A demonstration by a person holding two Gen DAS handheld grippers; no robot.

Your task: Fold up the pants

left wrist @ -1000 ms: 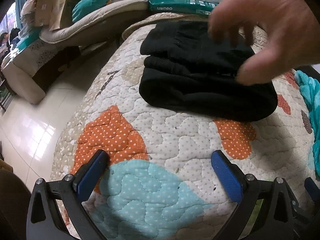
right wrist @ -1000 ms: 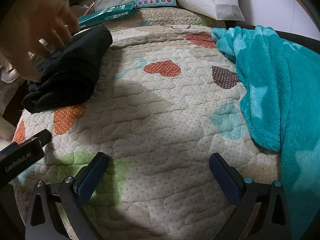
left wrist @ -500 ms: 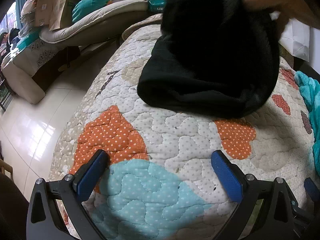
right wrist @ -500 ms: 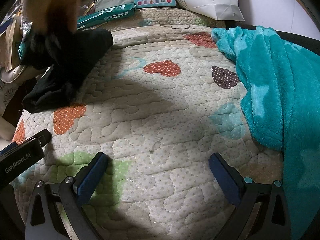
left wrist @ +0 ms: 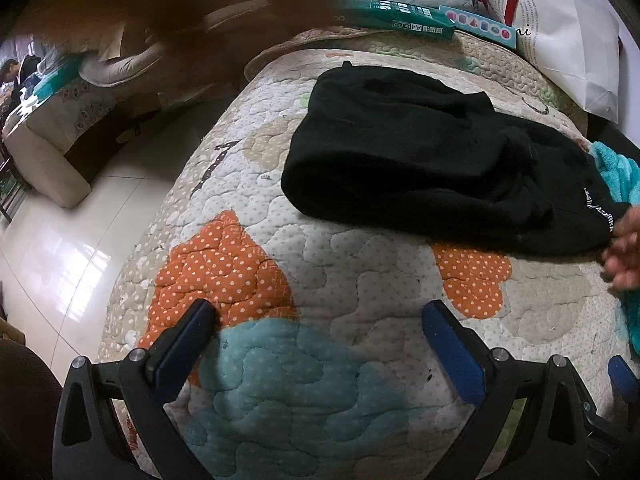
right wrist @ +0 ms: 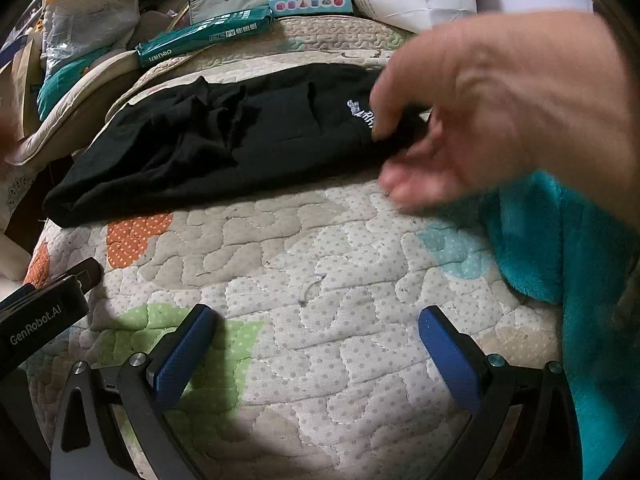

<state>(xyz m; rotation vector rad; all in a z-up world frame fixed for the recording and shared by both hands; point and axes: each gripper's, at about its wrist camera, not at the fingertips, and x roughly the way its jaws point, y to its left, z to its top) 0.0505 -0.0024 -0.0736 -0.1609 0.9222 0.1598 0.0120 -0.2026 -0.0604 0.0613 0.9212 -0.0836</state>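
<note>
While both tools lie idle on the quilt [left wrist: 360, 240], a bare hand [right wrist: 492, 112] rests its fingertips on the black pants [left wrist: 420, 168], which lie spread in a long band across the far part of that quilt, well beyond either set of fingers. The left gripper [left wrist: 320, 340] is released, jaws wide apart over the blue and orange patches with nothing between them; the right gripper [right wrist: 316, 340] is likewise spread and holds nothing, resting nearer the quilt's middle. The pants look soft, thick and limp — likely a fleece or knit that will sag and bunch rather than hold a crease, light enough to lift but apt to drag on the stitched cover. My judgement is that the firmest holds are the end bearing the white lettering [right wrist: 362, 114] and the opposite end near the quilt's left edge, pinching all layers together so none slips free. From the left wrist the hand shows only as fingertips at the frame's edge, yet the floor [left wrist: 60, 248] beside the quilt and a white bag [left wrist: 568, 48] beyond it are plain. From the right wrist the whole hand is seen on the lettered end, along with rumpled folds mid-garment and a teal blanket [right wrist: 568, 248] just beside the quilt's right side — touching the pants there, as far as I can tell.
</note>
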